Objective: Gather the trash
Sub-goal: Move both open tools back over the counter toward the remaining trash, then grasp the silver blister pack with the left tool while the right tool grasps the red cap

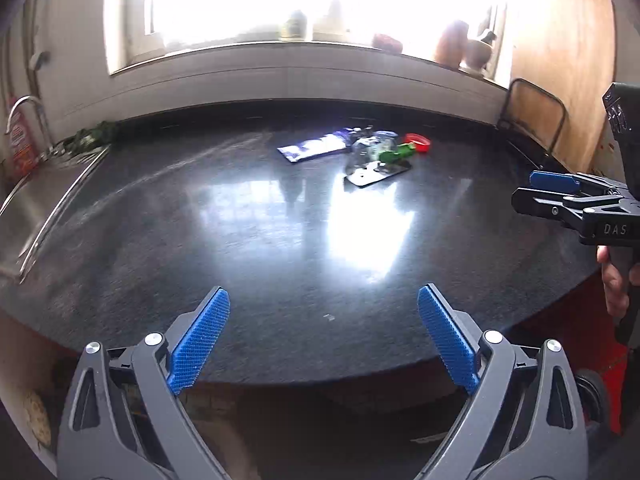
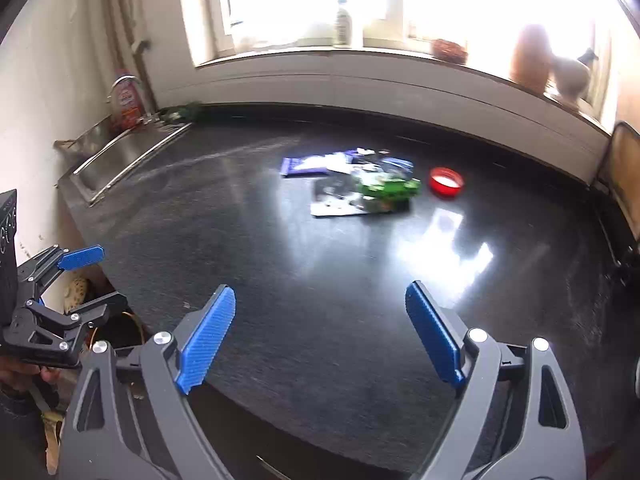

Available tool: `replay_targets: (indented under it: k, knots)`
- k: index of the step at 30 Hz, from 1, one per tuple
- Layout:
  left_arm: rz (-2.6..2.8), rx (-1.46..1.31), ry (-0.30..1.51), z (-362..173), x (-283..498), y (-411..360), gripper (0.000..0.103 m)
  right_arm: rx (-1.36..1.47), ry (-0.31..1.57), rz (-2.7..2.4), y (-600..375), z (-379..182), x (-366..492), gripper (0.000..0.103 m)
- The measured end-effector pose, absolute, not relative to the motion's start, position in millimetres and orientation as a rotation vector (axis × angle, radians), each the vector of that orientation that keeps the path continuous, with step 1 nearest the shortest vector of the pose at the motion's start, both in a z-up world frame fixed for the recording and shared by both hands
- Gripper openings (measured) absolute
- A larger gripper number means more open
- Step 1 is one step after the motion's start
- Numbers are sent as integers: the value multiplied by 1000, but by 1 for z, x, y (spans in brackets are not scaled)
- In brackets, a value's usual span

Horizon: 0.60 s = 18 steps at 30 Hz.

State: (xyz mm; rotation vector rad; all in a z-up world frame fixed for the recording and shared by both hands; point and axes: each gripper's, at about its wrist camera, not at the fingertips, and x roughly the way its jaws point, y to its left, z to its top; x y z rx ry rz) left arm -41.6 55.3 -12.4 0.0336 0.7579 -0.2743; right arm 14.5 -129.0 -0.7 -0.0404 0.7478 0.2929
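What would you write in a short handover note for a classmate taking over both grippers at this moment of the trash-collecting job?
Left gripper: open, empty, above the counter's near edge.
Right gripper: open, empty, beside it.
Trash lies in one cluster toward the back of the dark counter: purple wrapper, clear crumpled plastic, green wrapper, flat card under the pile, red lid apart to the right.
Done: nothing held; no bin in view.
Left: pick up every piece, find the bin.
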Motion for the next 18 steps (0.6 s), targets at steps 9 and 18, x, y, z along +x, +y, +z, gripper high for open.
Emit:
replay_targets:
  k: [9, 18]
  knots:
    - [-390, 106, 803, -26, -11, -19, 92, 80, 803, 168, -235, -36, -3, 84]
    - [-399, 134, 844, -41, 79, -14, 92, -10, 890, 178, -234, -61, 66, 84]
